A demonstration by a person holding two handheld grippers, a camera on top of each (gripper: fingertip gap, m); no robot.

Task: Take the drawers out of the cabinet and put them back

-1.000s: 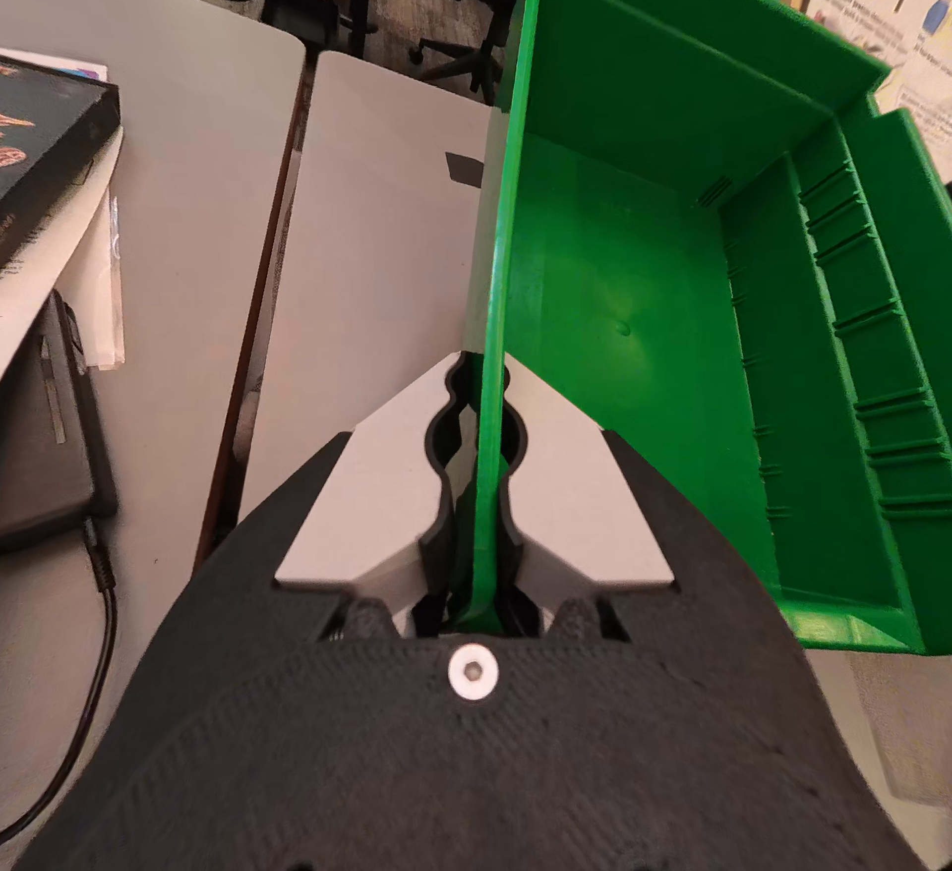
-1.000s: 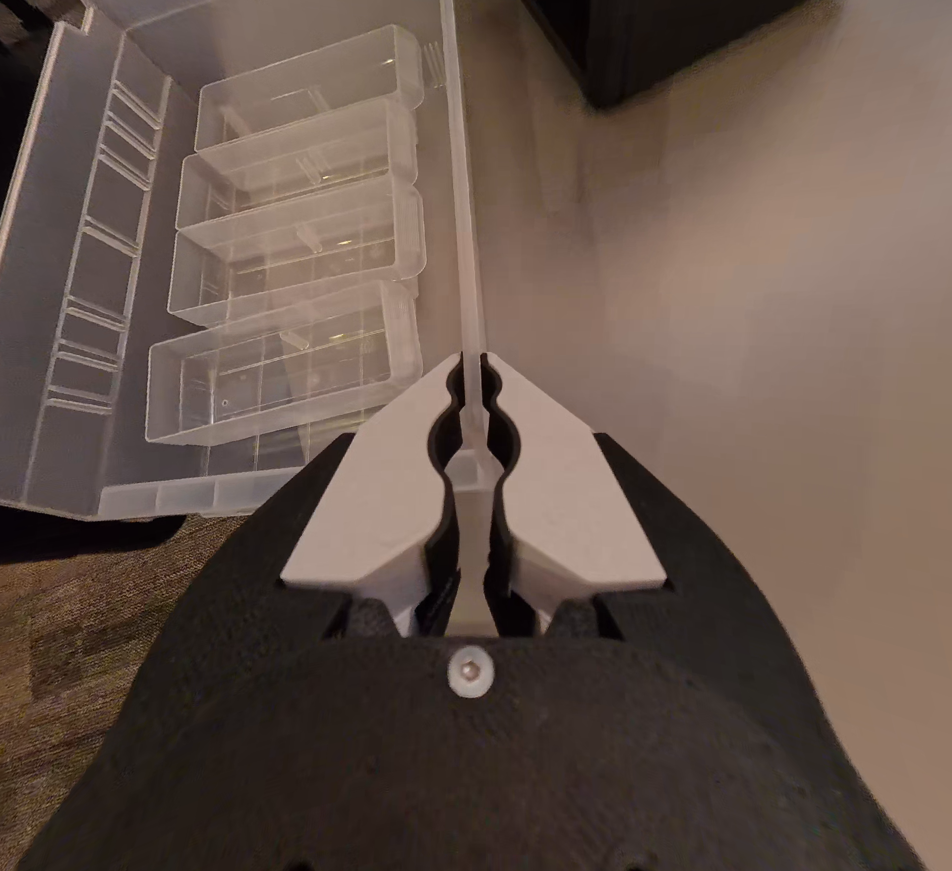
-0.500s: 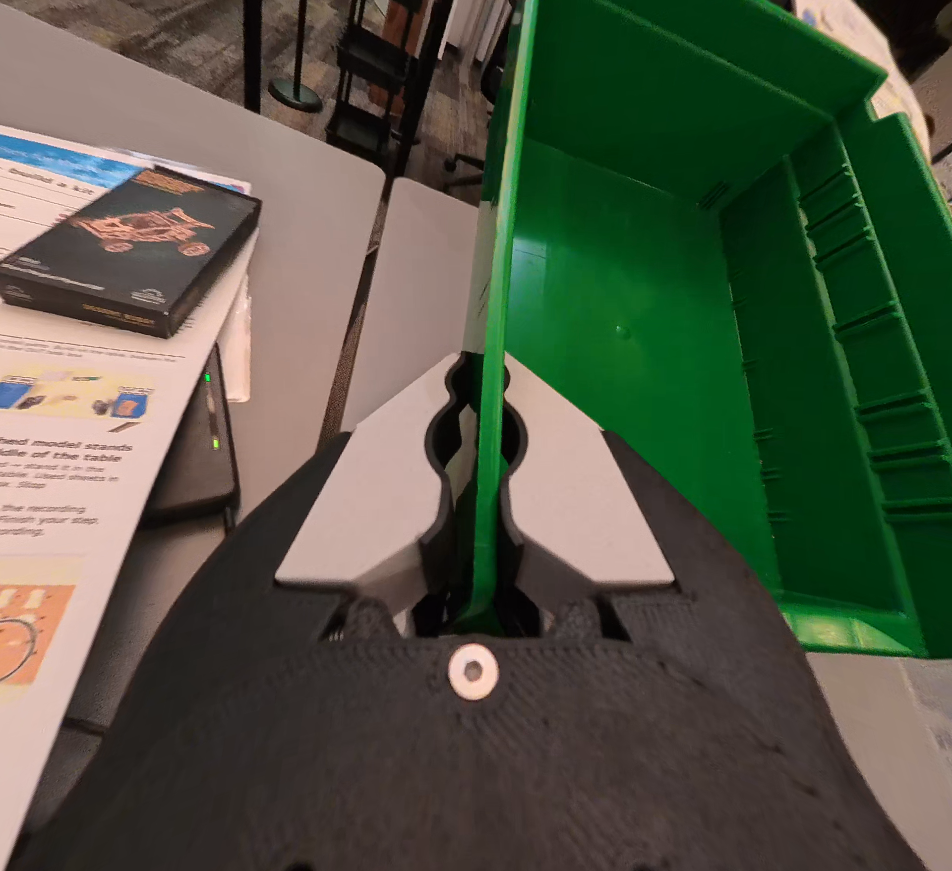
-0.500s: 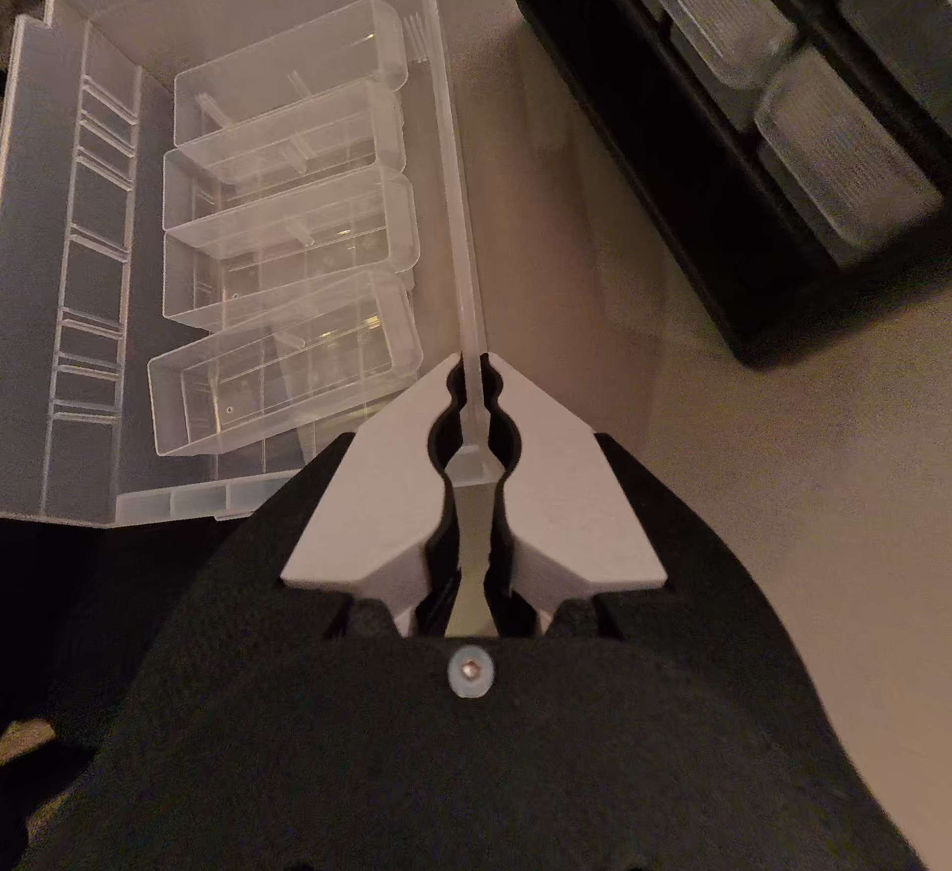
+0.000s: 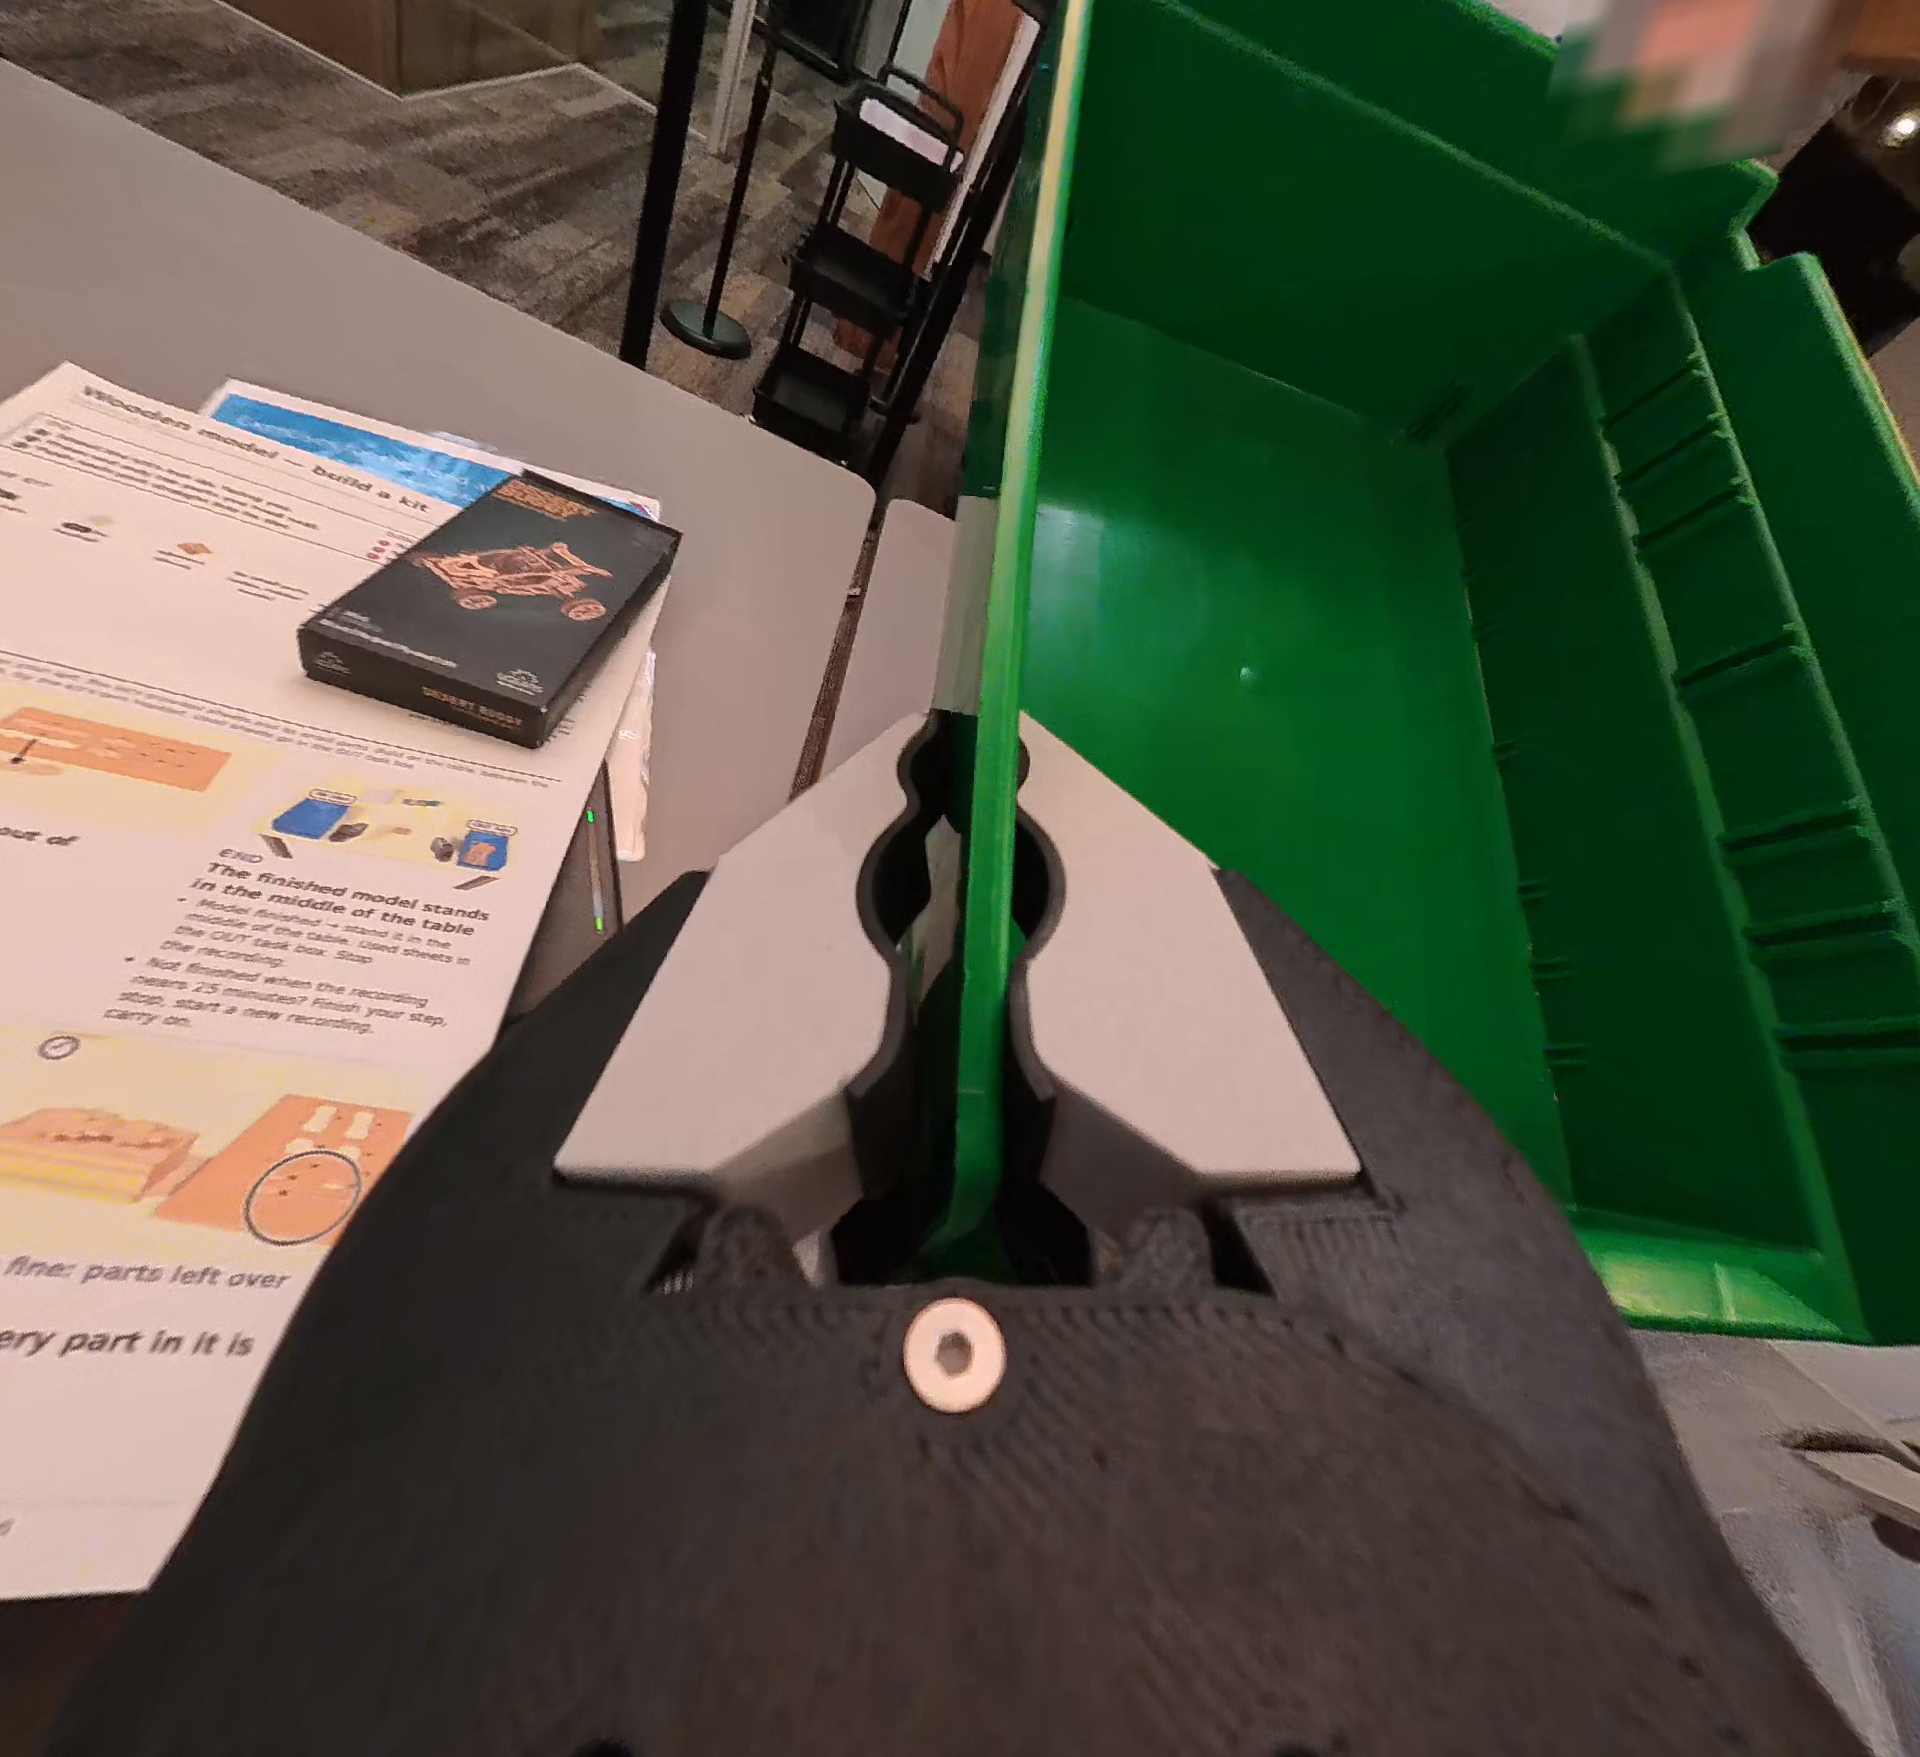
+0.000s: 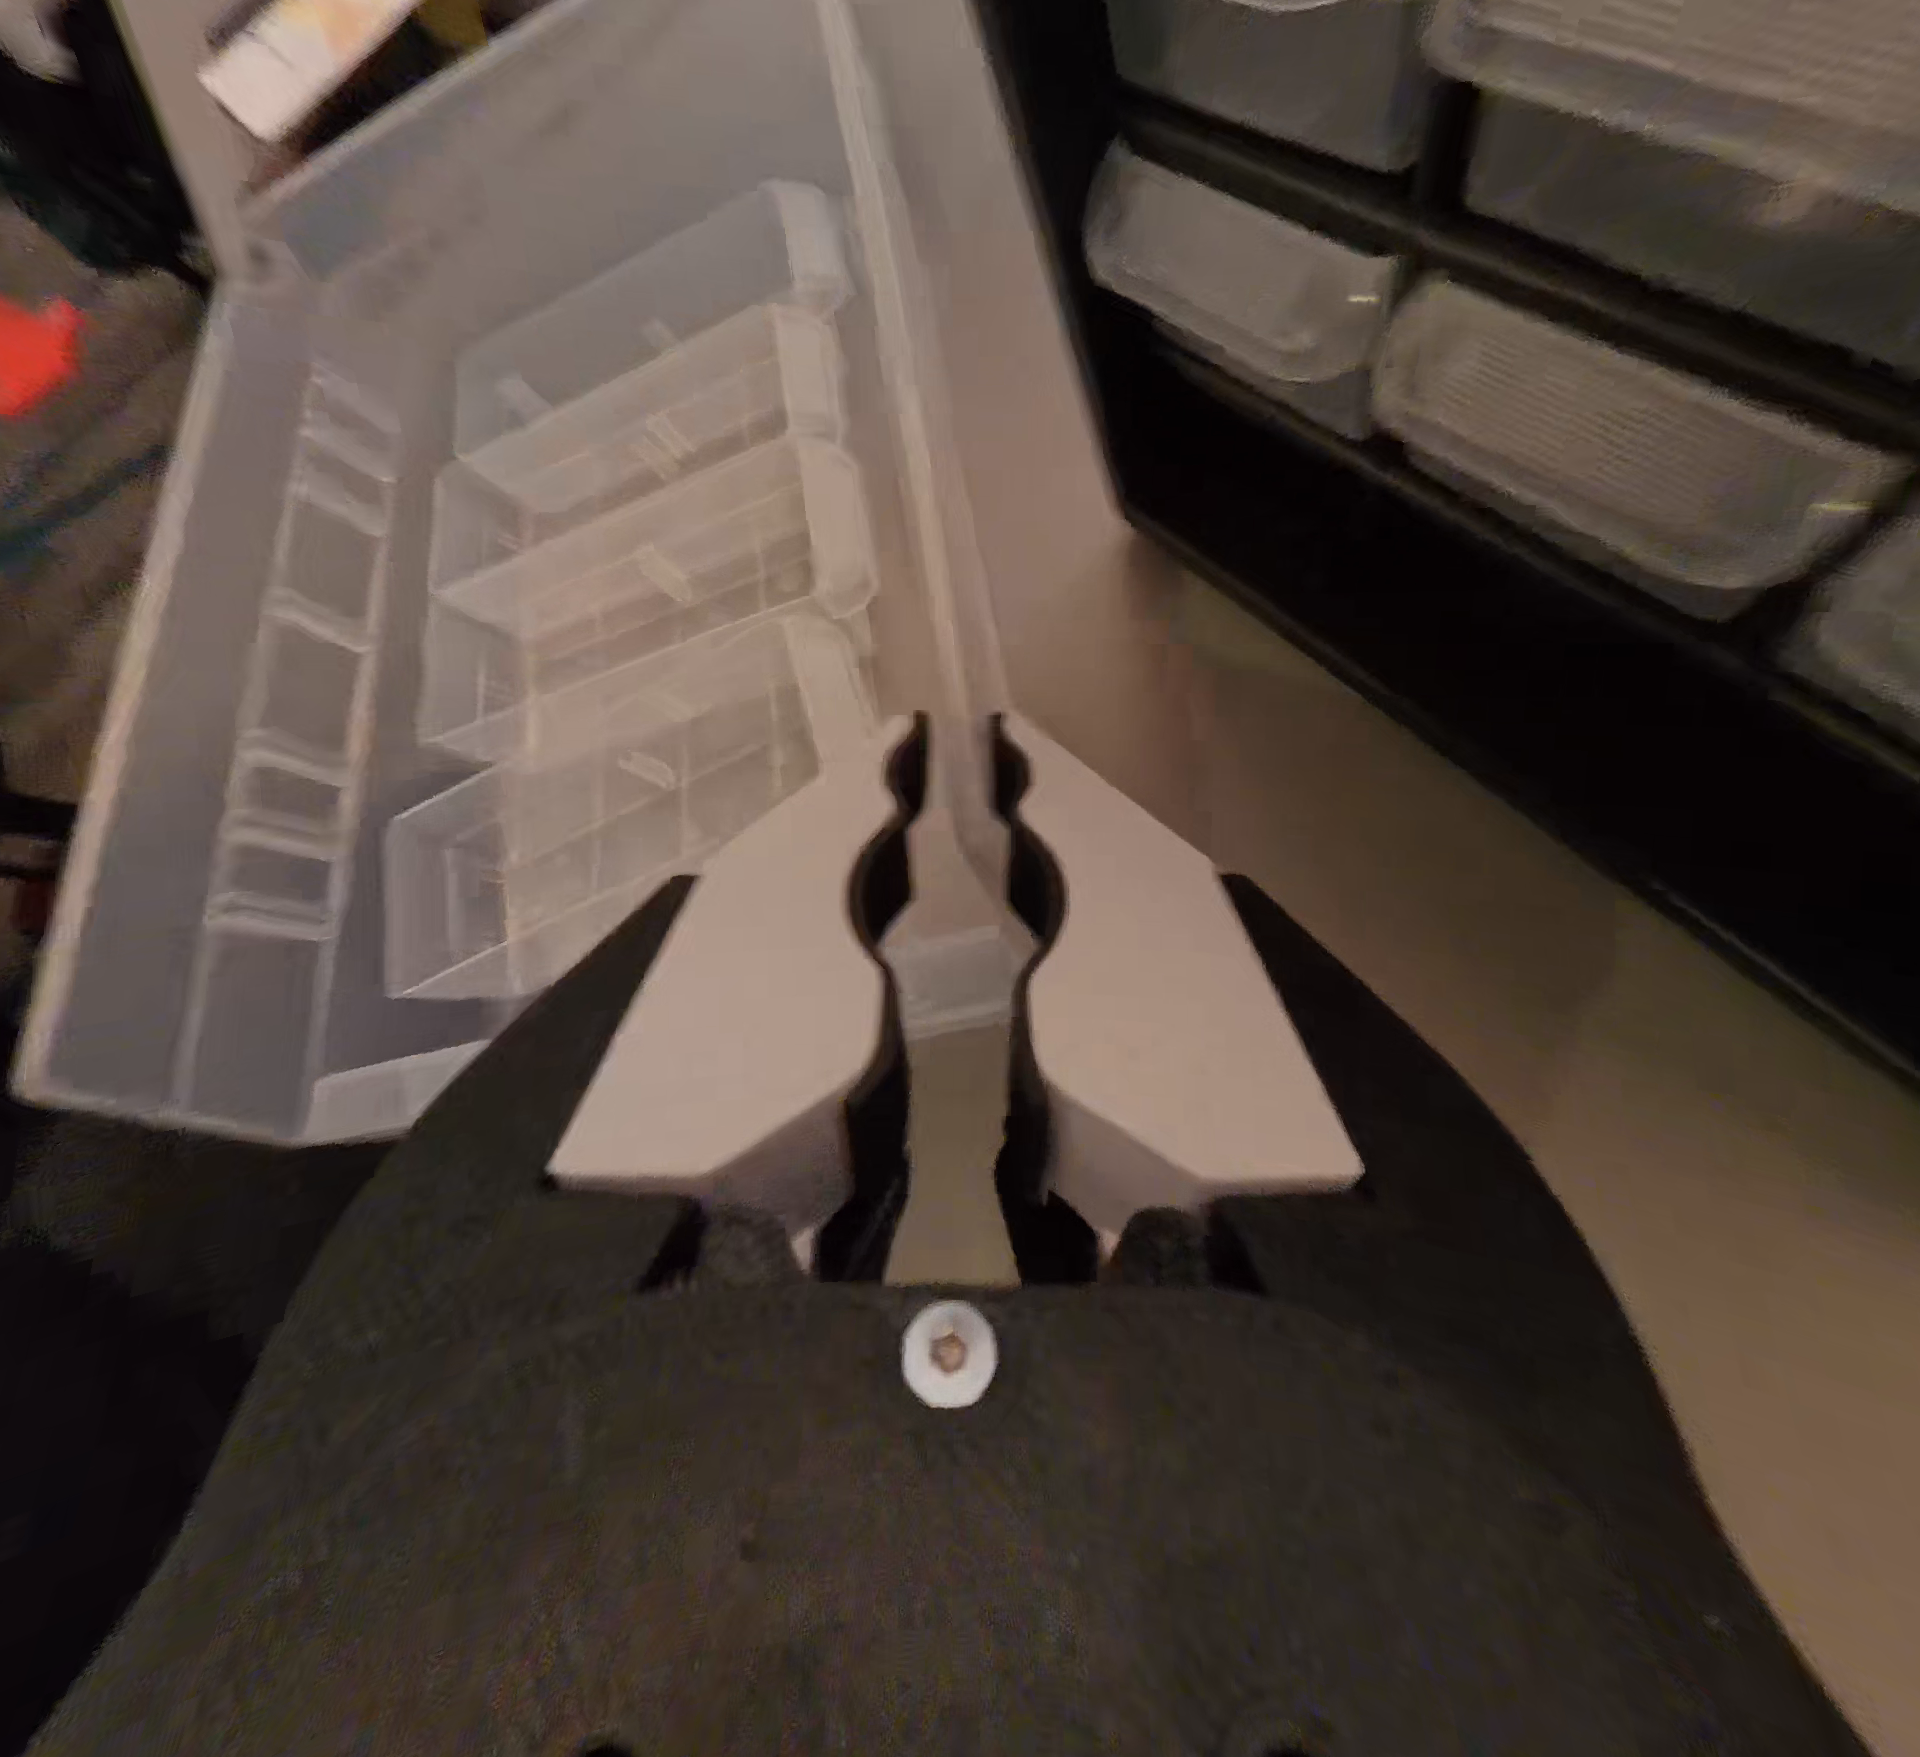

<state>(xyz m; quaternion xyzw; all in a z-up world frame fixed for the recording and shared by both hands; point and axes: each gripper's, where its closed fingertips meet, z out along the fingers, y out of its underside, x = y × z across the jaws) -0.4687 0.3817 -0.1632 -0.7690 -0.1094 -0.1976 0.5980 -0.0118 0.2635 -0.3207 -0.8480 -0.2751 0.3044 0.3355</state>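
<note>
My left gripper [image 5: 977, 741] is shut on the left wall of an empty green bin [image 5: 1299, 668] and holds it up above the grey table [image 5: 208, 253]. My right gripper [image 6: 956, 731] is shut on the right wall of a clear plastic bin [image 6: 623, 180], which now slants to the left in the jaws. Several small clear drawers [image 6: 644, 564] lie side by side inside it. The black cabinet [image 6: 1247, 502] stands on the table at the right, close to the bin, with clear drawers [image 6: 1621, 460] in its slots.
A black box [image 5: 488, 606] lies on printed sheets [image 5: 260, 876] on the table to the left of the green bin. A black cart [image 5: 883, 253] and a stanchion [image 5: 707, 325] stand on the floor beyond. Bare tabletop [image 6: 1351, 980] lies before the cabinet.
Both grippers tilted upward with their bins. The left view now shows more of the papers and room. The cabinet came closer in the right view, and the clear bin slanted left in the jaws.
</note>
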